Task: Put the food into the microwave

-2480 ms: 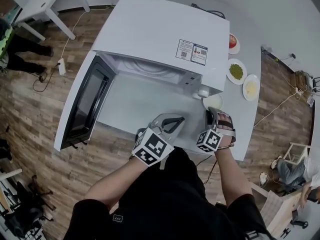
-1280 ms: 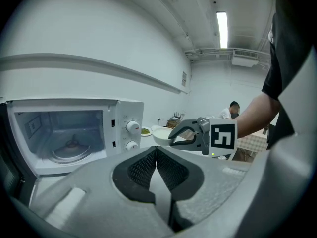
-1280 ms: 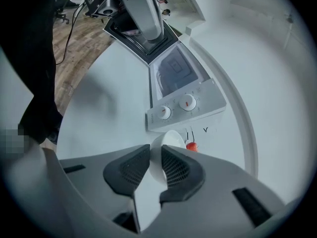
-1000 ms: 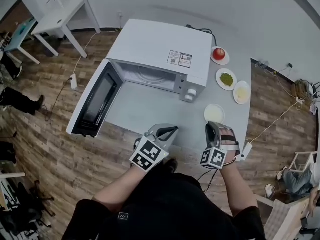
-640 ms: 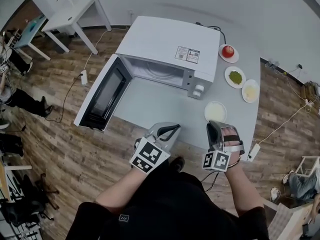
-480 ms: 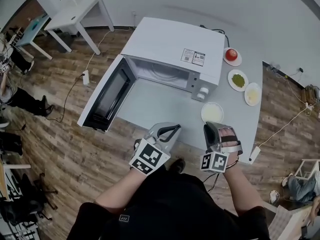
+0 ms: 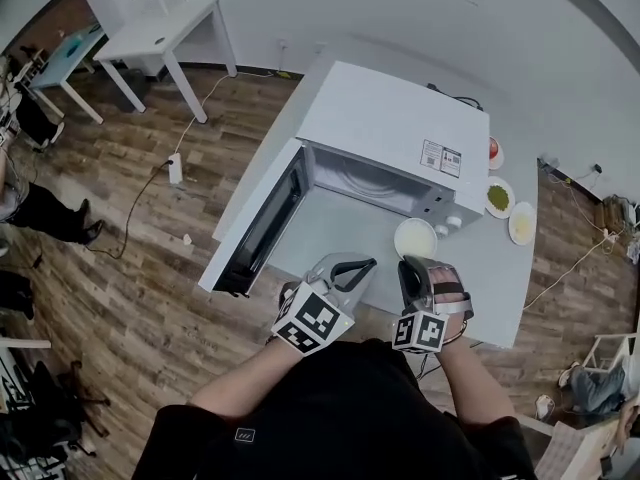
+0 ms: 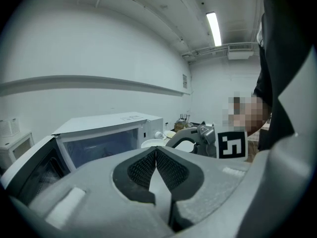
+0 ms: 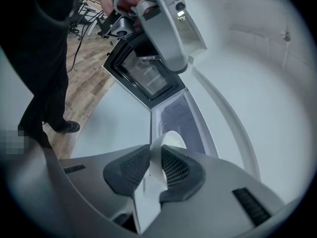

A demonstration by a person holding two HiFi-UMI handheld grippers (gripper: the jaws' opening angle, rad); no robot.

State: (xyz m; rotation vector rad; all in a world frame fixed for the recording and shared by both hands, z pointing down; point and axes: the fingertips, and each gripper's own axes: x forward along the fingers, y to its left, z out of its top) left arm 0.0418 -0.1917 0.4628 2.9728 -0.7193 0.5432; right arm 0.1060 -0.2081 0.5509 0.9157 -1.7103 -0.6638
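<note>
Gripped by its rim in the right gripper (image 9: 155, 165): white plate (image 7: 415, 238), over the desk's (image 7: 492, 286) middle, before the open microwave (image 7: 395, 128). Keep it flat, slide straight in. Keep the empty, pinched-shut left gripper (image 8: 156, 157) clear.

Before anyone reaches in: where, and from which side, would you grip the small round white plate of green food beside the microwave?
Probably the rim facing the person, coming low from the front of the grey table. The white plate of green food lies flat, food mid-plate; the white microwave flanks its left, the red-apple plate sits behind.
</note>
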